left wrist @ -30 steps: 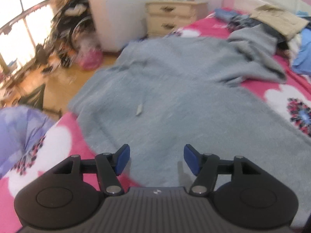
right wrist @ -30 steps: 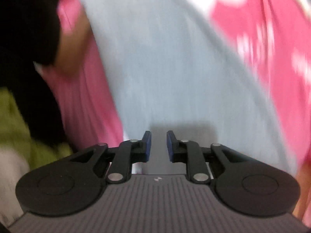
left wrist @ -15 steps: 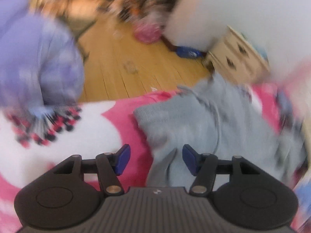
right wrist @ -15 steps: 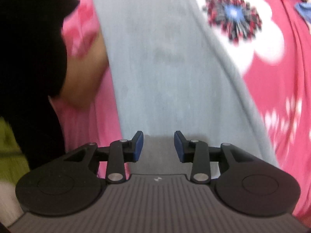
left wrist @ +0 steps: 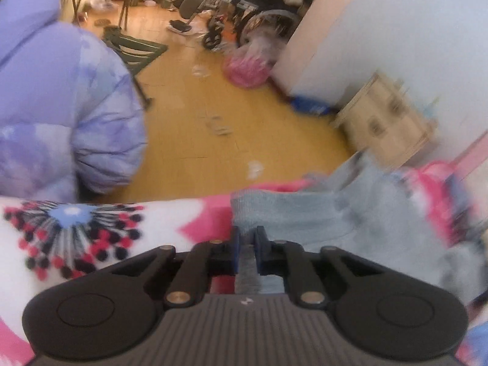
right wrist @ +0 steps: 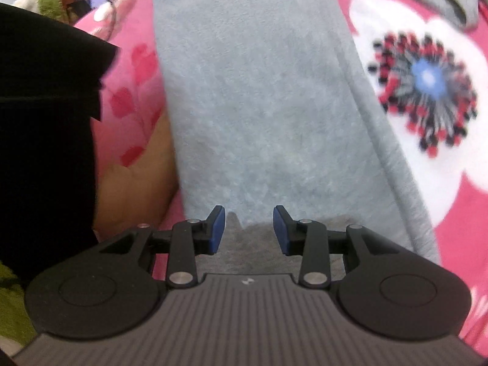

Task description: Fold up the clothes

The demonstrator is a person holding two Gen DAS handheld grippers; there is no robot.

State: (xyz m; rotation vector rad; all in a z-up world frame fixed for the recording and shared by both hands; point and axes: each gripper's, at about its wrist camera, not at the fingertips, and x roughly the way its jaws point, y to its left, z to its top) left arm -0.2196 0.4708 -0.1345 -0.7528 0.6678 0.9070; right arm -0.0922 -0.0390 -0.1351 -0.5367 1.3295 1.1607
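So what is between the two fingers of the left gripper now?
In the left wrist view, a corner of the grey garment sits pinched between the nearly closed fingers of the left gripper, over the pink floral blanket.

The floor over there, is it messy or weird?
Yes. Scraps of litter lie scattered on the wooden floor, and a pink bag sits dumped by the wall. On the bed, the left claw pinches the grey garment.

The grey garment (right wrist: 268, 97) ahead of the right claw (right wrist: 248, 228) is soft, matt, fleecy knit cloth with a slightly nubby surface. Under it, the pink flowered blanket (right wrist: 451, 158) looks plush and fuzzy. Both claws are matt black plastic with blue pads (right wrist: 217, 228) and shiny metal pivot pins (left wrist: 177, 297). Beyond the left claw (left wrist: 247, 245), the floor (left wrist: 231, 122) is smooth yellowish wood, and the lilac jacket (left wrist: 61, 116) to its left is puffy with a faint sheen.
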